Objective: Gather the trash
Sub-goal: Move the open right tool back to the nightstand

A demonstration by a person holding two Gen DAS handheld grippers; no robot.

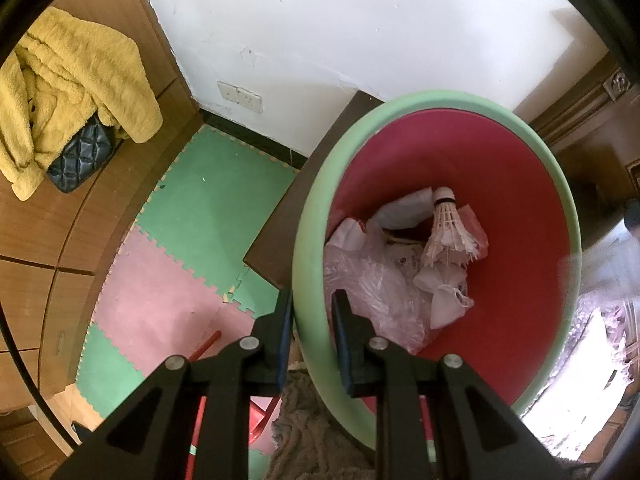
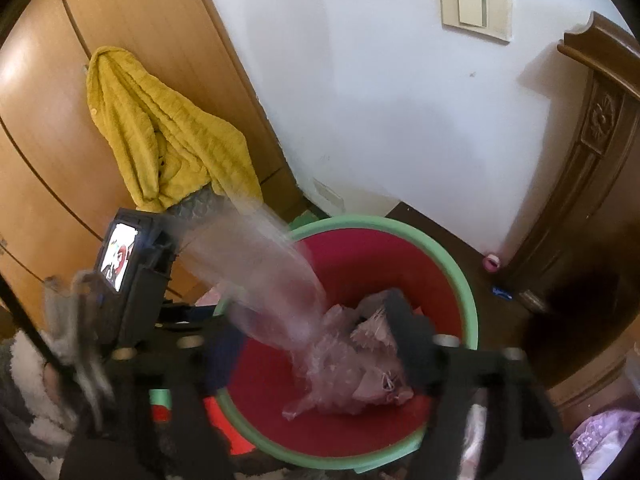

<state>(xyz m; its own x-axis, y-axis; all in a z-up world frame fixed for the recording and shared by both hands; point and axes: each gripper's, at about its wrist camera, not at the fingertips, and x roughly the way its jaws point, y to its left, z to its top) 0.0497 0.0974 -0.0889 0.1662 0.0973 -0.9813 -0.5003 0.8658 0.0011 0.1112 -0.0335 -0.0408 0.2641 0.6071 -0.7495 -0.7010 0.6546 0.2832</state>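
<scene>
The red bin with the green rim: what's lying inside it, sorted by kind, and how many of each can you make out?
Seen from the left wrist, inside the bin:
Shuttlecock: 1
Crumpled clear plastic bag: 1
White face mask: 1
White paper sheet: 1
Red wrapper: 1
Total: 5 that can be told apart; more may lie underneath.

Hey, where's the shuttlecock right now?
In the left wrist view the shuttlecock lies inside the red bin with the green rim, on top of the trash toward the far right side, beside the crumpled clear plastic bag.
</scene>
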